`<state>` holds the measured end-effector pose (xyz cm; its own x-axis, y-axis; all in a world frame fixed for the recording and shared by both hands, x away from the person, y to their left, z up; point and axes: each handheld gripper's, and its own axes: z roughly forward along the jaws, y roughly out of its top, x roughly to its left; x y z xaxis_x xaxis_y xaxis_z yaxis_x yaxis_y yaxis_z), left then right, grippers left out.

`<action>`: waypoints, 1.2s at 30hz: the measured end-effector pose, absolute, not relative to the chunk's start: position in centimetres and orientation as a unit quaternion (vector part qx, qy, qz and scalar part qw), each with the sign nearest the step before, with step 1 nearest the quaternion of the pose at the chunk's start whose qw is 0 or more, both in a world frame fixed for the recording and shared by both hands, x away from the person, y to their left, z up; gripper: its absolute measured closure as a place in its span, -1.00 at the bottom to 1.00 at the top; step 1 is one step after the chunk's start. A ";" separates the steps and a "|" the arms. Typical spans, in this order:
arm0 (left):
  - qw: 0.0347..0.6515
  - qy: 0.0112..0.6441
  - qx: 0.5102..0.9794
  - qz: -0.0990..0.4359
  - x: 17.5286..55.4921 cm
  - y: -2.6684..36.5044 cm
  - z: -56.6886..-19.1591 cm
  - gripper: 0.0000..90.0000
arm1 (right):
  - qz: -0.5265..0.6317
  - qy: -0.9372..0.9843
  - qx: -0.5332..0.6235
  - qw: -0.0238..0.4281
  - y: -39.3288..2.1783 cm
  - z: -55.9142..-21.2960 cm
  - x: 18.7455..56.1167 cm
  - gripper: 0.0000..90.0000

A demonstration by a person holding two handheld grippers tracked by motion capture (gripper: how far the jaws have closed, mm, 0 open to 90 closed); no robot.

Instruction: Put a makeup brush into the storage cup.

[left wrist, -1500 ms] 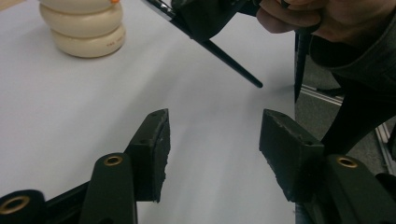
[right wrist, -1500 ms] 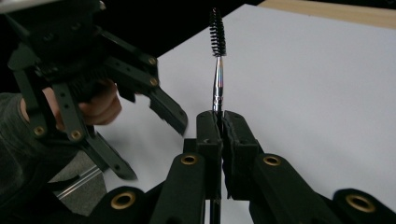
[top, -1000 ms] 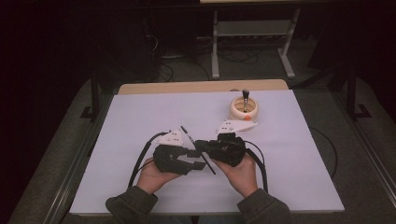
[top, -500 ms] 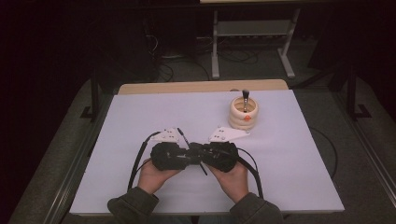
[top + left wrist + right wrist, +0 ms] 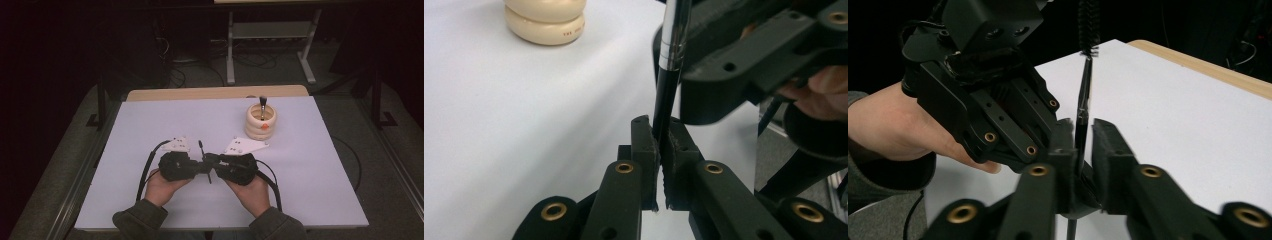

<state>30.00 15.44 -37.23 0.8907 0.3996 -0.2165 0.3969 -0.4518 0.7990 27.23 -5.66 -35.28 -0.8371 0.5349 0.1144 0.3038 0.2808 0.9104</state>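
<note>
- Handover mid-air: thin black brush [image 5: 204, 161] sits between the 2 grippers, low over the white table [image 5: 150, 125], near its front middle.
- Left gripper [image 5: 663, 150] has just clamped down on the brush handle; pads pinch the black shaft, silver ferrule above.
- Right gripper [image 5: 1083, 145] jaws have just been easing apart; brush runs up between them, gap on 1 side, so no real grip there.
- Risk 1: left pinch is near the pad tips, so the brush may pivot or slip out once the right lets go fully.
- Risk 2: the grippers are nearly touching, so pulling away could knock the shaft askew.
- Risk 3: cream ringed holder [image 5: 260, 121] with 1 tool in it stands well apart at rear right; a tilted brush may miss the opening or tip it.
</note>
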 end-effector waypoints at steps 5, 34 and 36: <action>0.452 0.217 0.865 0.017 29.7 15.0 -37.0 0.90 | 0.527 0.802 0.263 0.096 -5.7 -35.0 27.4 0.63; 0.441 0.226 0.868 0.039 29.2 16.7 -37.0 0.58 | 0.510 0.806 0.292 0.072 -8.6 -34.6 29.3 0.89; 0.441 0.230 0.867 0.039 29.2 16.9 -37.1 0.57 | 0.508 0.806 0.295 0.072 -8.9 -34.7 29.5 0.89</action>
<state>29.20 16.91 -37.09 0.8912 0.4332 -0.1343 0.3638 -0.5061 0.7820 29.46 -8.94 -34.66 -0.8160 0.5482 0.1833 0.4021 0.3106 0.8613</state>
